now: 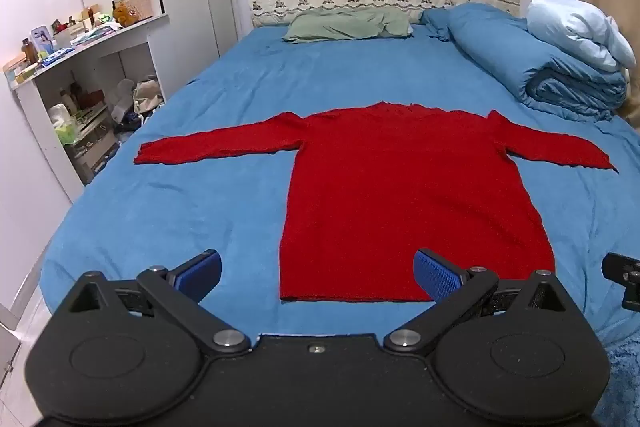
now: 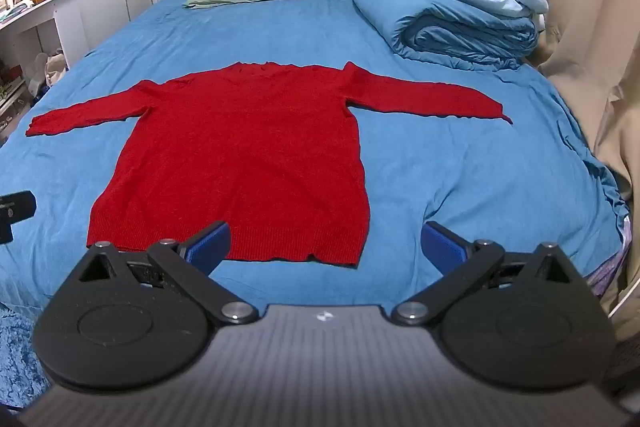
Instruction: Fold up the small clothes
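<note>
A red long-sleeved sweater (image 1: 404, 195) lies flat on the blue bed sheet (image 1: 180, 211), sleeves spread out to both sides, hem toward me. It also shows in the right wrist view (image 2: 240, 163). My left gripper (image 1: 318, 273) is open and empty, hovering near the hem's left corner. My right gripper (image 2: 326, 243) is open and empty, near the hem's right corner. The right gripper's edge shows in the left wrist view (image 1: 624, 279), and the left gripper's edge in the right wrist view (image 2: 14, 209).
A rolled blue duvet (image 1: 532, 63) with a pale blue one on top lies at the far right. A green pillow (image 1: 348, 25) sits by the headboard. A cluttered white shelf (image 1: 80, 75) stands left. A beige curtain (image 2: 592, 67) hangs right.
</note>
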The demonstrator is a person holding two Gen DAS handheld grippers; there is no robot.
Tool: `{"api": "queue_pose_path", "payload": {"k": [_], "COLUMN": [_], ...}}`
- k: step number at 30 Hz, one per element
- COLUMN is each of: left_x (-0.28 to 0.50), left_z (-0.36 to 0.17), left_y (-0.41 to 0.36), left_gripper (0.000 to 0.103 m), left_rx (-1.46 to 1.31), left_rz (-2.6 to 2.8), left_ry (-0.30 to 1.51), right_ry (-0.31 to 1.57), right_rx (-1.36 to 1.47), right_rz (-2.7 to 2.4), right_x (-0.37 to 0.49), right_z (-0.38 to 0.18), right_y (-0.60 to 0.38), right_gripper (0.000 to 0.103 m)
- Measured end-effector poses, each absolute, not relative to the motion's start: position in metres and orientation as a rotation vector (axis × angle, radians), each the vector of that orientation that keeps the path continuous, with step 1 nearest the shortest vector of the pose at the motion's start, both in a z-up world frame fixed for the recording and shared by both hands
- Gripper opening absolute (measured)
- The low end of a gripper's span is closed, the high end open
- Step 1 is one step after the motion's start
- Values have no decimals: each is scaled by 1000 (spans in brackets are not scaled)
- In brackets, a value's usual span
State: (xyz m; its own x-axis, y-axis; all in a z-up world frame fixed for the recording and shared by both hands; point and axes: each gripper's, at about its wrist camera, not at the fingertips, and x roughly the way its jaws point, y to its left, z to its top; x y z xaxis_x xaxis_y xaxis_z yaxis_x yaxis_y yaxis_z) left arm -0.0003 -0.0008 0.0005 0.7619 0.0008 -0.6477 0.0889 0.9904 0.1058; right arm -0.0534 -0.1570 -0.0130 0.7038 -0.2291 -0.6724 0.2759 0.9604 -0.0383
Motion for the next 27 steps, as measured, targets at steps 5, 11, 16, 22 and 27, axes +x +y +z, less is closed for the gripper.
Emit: {"api": "queue_pose_path", "payload": {"k": [5, 11, 16, 22, 27], "left_x": [-4, -3, -2, -1, -4], "left_z": [2, 2, 5, 4, 4], "left_y": [8, 7, 8, 6, 3], "left_gripper": [103, 103, 103, 103, 103], "left_rx": [97, 93, 119, 136, 146], "left_rz": [-60, -75, -70, -71, -68], "left_ry": [676, 707, 689, 677, 677], "right_ry": [741, 740, 741, 740, 740], "right_rx": [68, 67, 65, 61, 62], "right_rz": [-281, -277, -272, -273, -270], "right_x": [-54, -55, -57, -58, -54], "right_z": [-12, -11, -15, -15, -14], "right_y": [-156, -155, -152, -148, -153], "right_gripper": [103, 103, 103, 103, 103]}}
